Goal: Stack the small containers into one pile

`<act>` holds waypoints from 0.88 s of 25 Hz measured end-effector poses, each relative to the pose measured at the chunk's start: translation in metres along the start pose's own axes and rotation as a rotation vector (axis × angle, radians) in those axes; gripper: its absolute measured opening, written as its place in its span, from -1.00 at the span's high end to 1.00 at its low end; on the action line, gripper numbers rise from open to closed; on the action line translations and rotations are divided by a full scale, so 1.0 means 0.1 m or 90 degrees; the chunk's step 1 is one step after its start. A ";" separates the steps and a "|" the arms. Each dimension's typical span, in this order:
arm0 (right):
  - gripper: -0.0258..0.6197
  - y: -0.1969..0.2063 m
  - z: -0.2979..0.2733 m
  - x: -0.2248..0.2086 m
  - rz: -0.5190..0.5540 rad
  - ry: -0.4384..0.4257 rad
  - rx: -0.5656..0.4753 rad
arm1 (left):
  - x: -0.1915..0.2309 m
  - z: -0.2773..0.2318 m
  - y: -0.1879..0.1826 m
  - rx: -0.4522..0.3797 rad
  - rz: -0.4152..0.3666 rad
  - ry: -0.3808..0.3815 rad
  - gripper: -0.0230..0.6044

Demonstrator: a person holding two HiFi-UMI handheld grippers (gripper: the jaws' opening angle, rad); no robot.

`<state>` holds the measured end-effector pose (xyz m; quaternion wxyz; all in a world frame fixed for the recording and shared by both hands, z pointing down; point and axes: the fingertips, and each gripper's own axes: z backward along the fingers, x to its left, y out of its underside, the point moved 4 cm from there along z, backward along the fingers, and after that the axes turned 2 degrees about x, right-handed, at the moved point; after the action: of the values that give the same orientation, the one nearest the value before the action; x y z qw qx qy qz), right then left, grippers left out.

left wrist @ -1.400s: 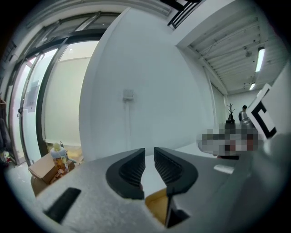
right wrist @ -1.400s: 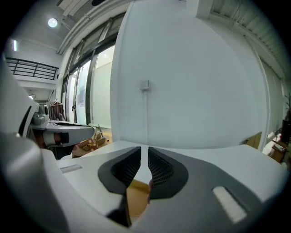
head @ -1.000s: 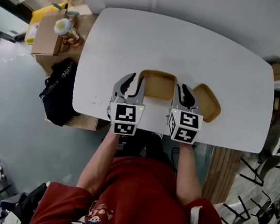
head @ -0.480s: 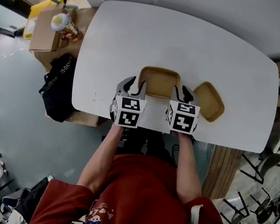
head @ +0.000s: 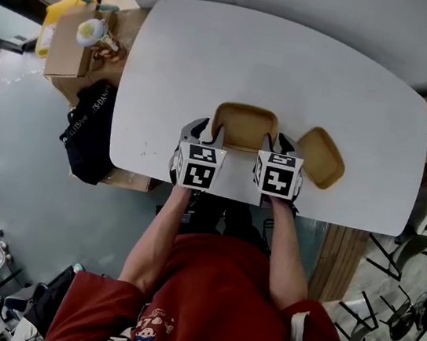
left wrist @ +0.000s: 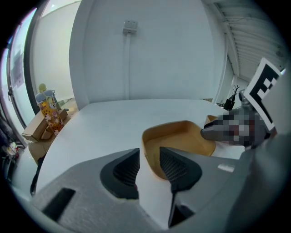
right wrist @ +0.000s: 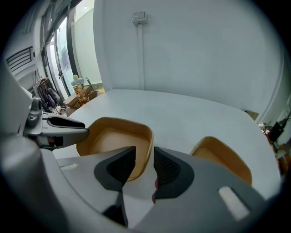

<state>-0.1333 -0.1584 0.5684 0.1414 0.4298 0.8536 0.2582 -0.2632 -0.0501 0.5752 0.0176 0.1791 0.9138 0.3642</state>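
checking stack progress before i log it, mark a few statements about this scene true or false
1. A left container and a right container lie on the white table. True.
2. The containers form one pile. False: they lie side by side, apart.
3. The left gripper lifts a container. False: its jaws stand apart, and both containers rest on the table.
4. The right gripper is at the left container's right edge. True; its jaws are opening, gripping nothing.
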 end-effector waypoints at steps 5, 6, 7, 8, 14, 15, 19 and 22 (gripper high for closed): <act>0.54 0.01 -0.04 0.00 0.003 0.003 0.010 | 0.02 -0.03 0.01 0.012 -0.002 -0.013 0.48; 0.55 0.01 -0.05 0.00 0.005 0.005 0.012 | 0.02 -0.04 0.02 0.016 -0.002 -0.012 0.48; 0.55 0.01 -0.05 -0.01 0.006 0.005 0.015 | 0.02 -0.05 0.03 0.019 0.000 -0.009 0.48; 0.55 0.02 -0.05 -0.01 0.006 0.006 0.017 | 0.02 -0.05 0.03 0.022 0.000 -0.008 0.49; 0.58 0.03 -0.08 -0.01 0.008 0.007 0.020 | 0.03 -0.08 0.04 0.030 -0.005 -0.012 0.58; 0.59 0.03 -0.08 0.00 0.010 0.007 0.021 | 0.03 -0.09 0.05 0.033 -0.006 -0.013 0.61; 0.63 0.04 -0.09 0.00 0.014 0.009 0.026 | 0.02 -0.10 0.06 0.036 -0.008 -0.011 0.68; 0.66 0.04 -0.08 0.00 0.020 0.015 0.026 | 0.02 -0.11 0.06 0.037 -0.001 -0.010 0.69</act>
<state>-0.1344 -0.1596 0.5773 0.1183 0.4430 0.8533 0.2482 -0.2644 -0.0524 0.5872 0.0198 0.1816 0.9238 0.3364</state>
